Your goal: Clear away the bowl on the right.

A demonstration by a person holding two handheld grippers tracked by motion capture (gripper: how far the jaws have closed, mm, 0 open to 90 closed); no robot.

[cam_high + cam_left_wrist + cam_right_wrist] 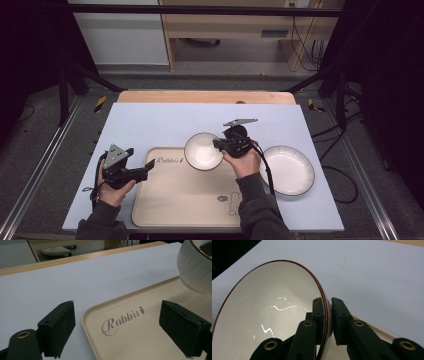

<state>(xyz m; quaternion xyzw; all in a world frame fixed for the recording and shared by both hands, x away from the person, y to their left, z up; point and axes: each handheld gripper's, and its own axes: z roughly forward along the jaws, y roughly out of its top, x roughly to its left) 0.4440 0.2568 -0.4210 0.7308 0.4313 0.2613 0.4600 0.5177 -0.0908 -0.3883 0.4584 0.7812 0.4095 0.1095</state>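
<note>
A white bowl (202, 151) with a thin brown rim hangs above the far edge of a beige tray (185, 197). My right gripper (220, 145) is shut on the bowl's rim. In the right gripper view the bowl (269, 310) sits between the pads, one finger (318, 312) inside and one outside the wall. My left gripper (148, 170) is open at the tray's left edge with nothing between its fingers. The left gripper view shows its jaws wide apart over the tray (140, 332) corner printed "Rabbit", with the bowl (196, 267) at the top right.
A white ribbed plate (287, 170) lies on the pale blue table cover (150, 125) to the right of the tray. The wooden table edge (205, 97) runs along the far side. Dark frame posts stand at both sides.
</note>
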